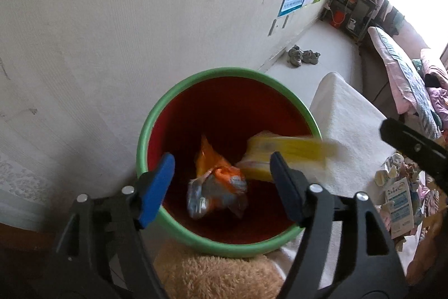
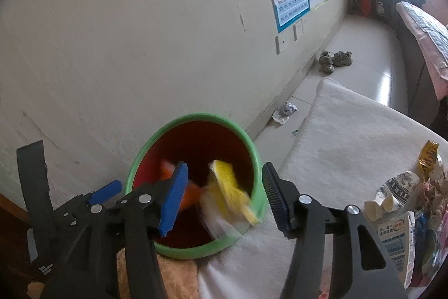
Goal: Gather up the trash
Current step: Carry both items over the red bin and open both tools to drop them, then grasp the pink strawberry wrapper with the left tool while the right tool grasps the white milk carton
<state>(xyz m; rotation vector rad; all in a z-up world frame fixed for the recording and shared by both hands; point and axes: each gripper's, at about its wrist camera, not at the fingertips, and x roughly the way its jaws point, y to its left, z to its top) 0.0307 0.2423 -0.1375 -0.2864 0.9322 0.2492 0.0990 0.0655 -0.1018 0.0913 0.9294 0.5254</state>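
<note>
The yellow packet (image 2: 229, 195) is blurred at the near rim of the green bin (image 2: 196, 118), so I judge it could clip the edge and tip out onto the white pad (image 2: 350, 131). My right hand-held gripper (image 2: 224, 195) is spread wide, holding nothing. My left hand-held gripper (image 1: 222, 187) gapes equally empty above the orange wrapper (image 1: 215, 178) in the bin.

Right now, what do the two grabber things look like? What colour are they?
Both are black plastic claws with round silver screws at the joints. The left gripper has two fingers tipped with bright blue pads. The right gripper looks the same, with ridged blue pads. No cables, sleeves or hands show.
</note>
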